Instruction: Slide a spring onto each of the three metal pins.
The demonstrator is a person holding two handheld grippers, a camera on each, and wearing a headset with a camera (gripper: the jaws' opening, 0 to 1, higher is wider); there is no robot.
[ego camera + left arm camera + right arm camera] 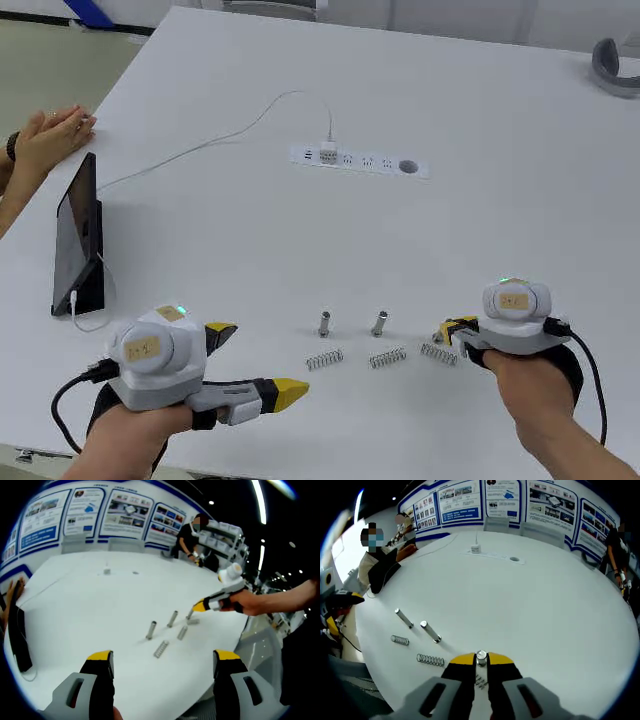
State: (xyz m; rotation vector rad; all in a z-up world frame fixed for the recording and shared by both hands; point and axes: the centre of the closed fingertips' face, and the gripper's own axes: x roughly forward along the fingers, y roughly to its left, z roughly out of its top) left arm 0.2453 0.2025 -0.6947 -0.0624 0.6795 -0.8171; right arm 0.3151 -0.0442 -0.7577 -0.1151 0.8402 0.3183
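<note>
While the left hand-held gripper (256,360) hangs spread, the right hand-held gripper (481,662) pinches a pin (481,655) at its tips, so the pin may slip toward the spring (438,352) just beside.

Bright, even overhead light washes the white counter (400,250), the springs (388,357) cast faint shadows, and both gripper views warp at their edges.
</note>
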